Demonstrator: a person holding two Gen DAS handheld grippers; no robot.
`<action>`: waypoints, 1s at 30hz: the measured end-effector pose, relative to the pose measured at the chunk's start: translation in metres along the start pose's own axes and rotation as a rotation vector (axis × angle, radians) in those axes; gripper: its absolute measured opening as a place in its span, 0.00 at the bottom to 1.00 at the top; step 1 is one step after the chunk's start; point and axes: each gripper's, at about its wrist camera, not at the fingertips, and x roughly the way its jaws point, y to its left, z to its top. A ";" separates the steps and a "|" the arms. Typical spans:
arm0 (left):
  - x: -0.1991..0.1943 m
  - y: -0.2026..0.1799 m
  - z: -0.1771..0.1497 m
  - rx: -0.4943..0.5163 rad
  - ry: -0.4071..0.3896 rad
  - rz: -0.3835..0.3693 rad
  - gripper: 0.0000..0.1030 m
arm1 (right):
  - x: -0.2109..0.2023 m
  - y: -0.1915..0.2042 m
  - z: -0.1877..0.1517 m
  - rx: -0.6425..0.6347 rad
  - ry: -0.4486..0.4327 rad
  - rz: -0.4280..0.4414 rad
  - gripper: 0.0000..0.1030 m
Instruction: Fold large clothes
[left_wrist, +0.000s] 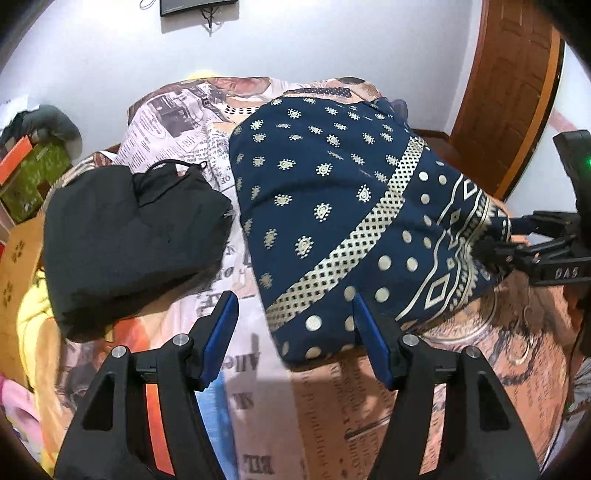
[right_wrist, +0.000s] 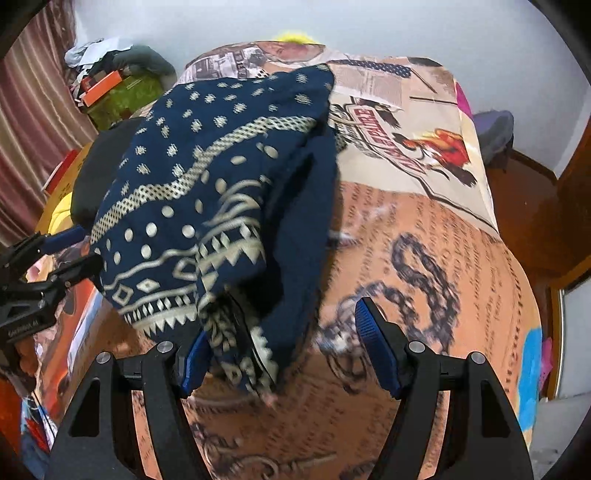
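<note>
A navy blue garment with cream dots and border patterns (left_wrist: 332, 206) lies folded over on the printed bedspread (left_wrist: 266, 369). My left gripper (left_wrist: 293, 325) is open, its jaws wide apart, with the garment's near corner between the fingers. My right gripper (right_wrist: 284, 332) is open too; the garment's patterned hem (right_wrist: 236, 354) drapes over the left finger's blue pad (right_wrist: 195, 358) and hangs between the fingers. The right gripper shows at the garment's right edge in the left wrist view (left_wrist: 495, 251). The left gripper shows at the left edge in the right wrist view (right_wrist: 70, 251).
A folded black garment (left_wrist: 129, 243) lies on the bed left of the blue one. Cardboard boxes (left_wrist: 33, 173) and yellow cloth (left_wrist: 33, 325) sit at the bed's left side. A wooden door (left_wrist: 509, 92) and floor are at the right. A white wall is behind.
</note>
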 end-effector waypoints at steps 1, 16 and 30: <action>-0.002 0.001 0.001 0.006 -0.004 0.009 0.62 | -0.004 -0.001 0.000 0.004 0.000 0.010 0.67; 0.023 0.044 0.053 -0.202 -0.011 -0.128 0.62 | 0.027 -0.007 0.053 0.057 -0.024 0.158 0.67; 0.098 0.066 0.065 -0.419 0.097 -0.447 0.95 | 0.081 -0.039 0.064 0.261 0.118 0.536 0.68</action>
